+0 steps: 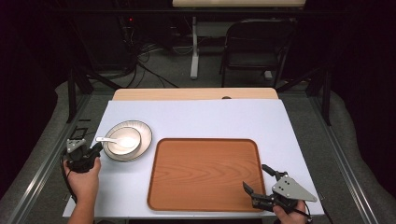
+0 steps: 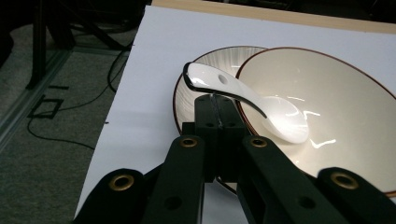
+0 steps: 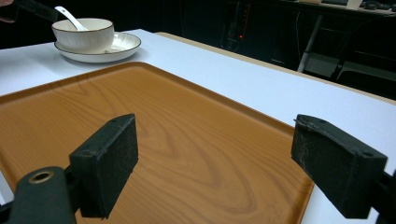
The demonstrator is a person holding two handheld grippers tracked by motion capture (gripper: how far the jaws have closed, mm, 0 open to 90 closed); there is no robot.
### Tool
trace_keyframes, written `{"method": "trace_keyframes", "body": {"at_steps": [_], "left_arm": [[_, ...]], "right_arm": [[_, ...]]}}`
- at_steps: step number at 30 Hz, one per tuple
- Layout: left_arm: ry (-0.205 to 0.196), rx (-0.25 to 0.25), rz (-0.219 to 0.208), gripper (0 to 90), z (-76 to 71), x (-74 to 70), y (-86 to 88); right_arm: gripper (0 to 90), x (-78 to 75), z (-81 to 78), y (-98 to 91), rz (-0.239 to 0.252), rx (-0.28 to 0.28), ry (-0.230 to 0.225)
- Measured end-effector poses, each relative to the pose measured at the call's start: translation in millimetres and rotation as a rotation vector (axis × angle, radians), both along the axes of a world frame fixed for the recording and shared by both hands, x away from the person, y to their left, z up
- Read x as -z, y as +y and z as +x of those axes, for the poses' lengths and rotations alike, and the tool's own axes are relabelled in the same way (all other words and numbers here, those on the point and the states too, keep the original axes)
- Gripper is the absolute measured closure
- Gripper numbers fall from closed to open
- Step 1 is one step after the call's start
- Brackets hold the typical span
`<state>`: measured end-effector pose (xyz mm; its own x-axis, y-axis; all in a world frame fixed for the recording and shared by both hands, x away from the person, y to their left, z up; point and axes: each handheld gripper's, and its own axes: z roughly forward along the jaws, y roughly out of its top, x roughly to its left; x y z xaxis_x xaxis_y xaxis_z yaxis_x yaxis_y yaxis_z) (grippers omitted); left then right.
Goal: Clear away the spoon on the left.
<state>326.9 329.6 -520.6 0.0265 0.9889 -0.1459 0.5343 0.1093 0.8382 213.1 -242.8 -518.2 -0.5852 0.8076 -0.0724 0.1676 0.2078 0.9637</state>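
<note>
White table (image 1: 196,119): left gripper (image 2: 217,108) closed beside spoon (image 2: 261,106); right gripper (image 3: 215,163) agape.

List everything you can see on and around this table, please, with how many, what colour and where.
Tray: one, wood-grain brown, nothing on it, right of the plate.
Plate: one, cream with a dark rim, on the table's left part.
Bowl: one, cream, standing on the plate.
Spoon: one, white, scoop in the bowl, handle out over its rim.
Table cover: one, white, over a wooden tabletop.
Folding chair: one, black, on the floor beyond the table.
Left gripper: one, black, jaws shut, just short of the spoon handle.
Right gripper: one, black, jaws open, over the tray's near right corner.
</note>
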Motion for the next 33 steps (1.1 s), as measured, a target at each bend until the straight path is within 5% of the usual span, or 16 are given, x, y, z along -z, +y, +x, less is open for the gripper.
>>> {"method": "trace_keyframes", "body": {"at_steps": [15,23,33], "left_arm": [[-0.016,-0.008,-0.075,82.3,4.5,-5.9,-2.4],[0.019,-0.034,-0.174,57.2,6.9,-4.6,-2.0],[0.008,-0.047,-0.214,47.0,19.6,5.0,0.6]], "right_arm": [[14.2,0.0,0.2,-0.3,-0.003,0.001,0.002],[14.2,0.0,0.1,-0.2,-0.003,0.0,0.003],[14.2,0.0,0.0,-0.2,-0.002,-0.004,0.005]]}}
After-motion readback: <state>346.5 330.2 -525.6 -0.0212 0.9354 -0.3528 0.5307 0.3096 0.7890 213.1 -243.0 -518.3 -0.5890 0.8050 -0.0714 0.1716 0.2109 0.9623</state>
